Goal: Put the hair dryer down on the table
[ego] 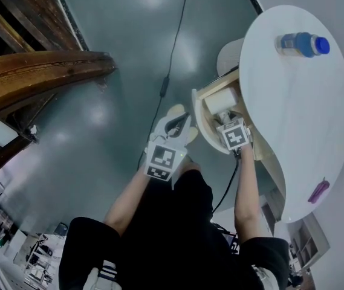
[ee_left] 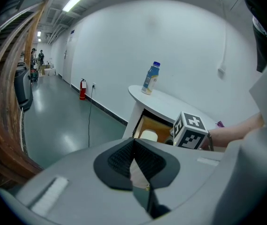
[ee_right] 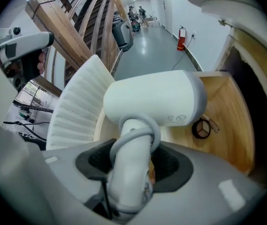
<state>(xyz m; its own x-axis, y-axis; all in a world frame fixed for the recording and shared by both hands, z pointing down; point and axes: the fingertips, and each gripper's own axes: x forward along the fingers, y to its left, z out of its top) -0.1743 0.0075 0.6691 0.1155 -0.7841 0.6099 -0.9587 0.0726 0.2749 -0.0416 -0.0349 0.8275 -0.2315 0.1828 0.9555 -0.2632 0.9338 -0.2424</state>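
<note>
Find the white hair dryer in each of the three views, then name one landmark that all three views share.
Head view: hair dryer right of centre, at the open wooden compartment.
Left gripper view: small, lower centre, seen in that compartment's opening.
Right gripper view: fills the centre, handle clamped by the right gripper.
Shared landmark: the wooden compartment.

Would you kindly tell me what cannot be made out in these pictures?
- Right gripper view: the body of the right gripper hides the handle end of the hair dryer.
- Head view: that gripper's cube covers most of the dryer.
- Label of the bottle: too small in the head and left gripper views.
- The purple thing at the edge of the table, head view: too small to name.
- The dark ring beside the dryer, right gripper view: too small to identify.
</note>
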